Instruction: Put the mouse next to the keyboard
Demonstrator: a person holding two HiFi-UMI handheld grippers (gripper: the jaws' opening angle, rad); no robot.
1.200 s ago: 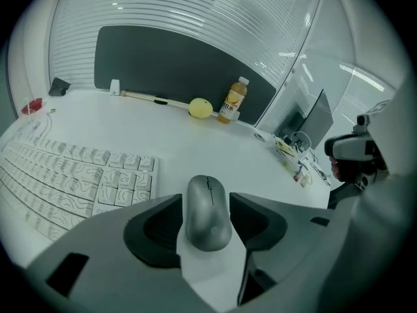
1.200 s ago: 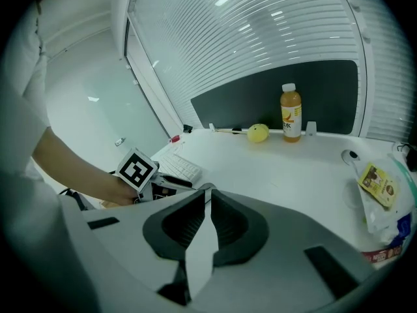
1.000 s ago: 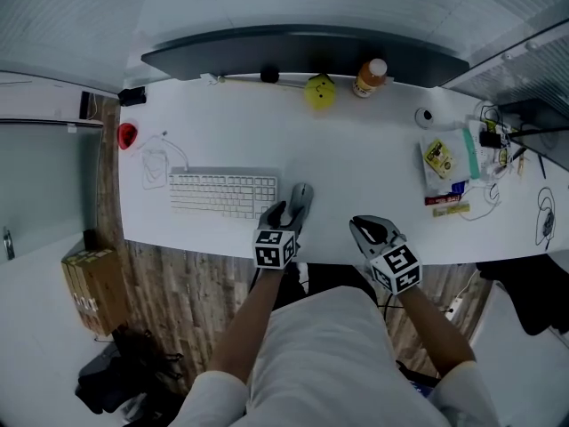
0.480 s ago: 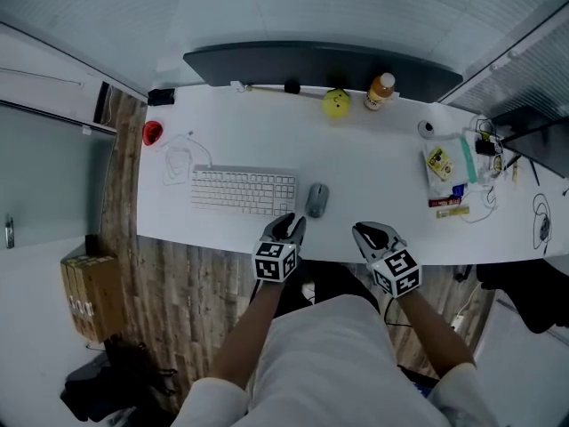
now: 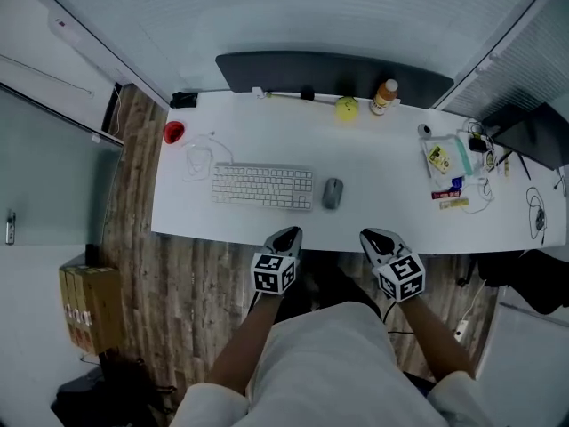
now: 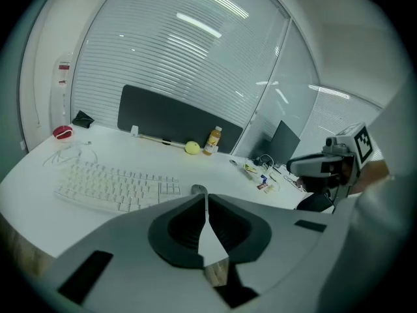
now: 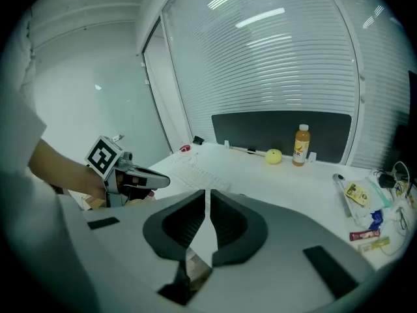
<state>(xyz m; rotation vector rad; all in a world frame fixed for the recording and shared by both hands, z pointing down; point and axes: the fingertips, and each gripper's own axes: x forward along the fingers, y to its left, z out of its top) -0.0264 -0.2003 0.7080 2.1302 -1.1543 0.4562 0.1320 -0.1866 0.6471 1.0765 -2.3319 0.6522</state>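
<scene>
L gripper (image 5: 289,236) backed off mouse (image 5: 332,193); just closed, empty.

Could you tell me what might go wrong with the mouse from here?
The mouse lies right of the keyboard, fairly near the desk's front edge; a careless sweep there could knock it off. The left gripper, whose jaws have just been closing on nothing, hangs just off that edge, so a forward swing might nudge it.

Mouse (image 5: 332,193): grey, oval, lying flat on the white bench (image 5: 382,163), long axis roughly 12–6 o'clock. It sits just beside the keyboard (image 5: 263,186), at its 3 o'clock, with a narrow gap between them. Keyboard: white, flat, long side 9–3 o'clock, skewed slightly clockwise, near the bench's 6 o'clock edge.
</scene>
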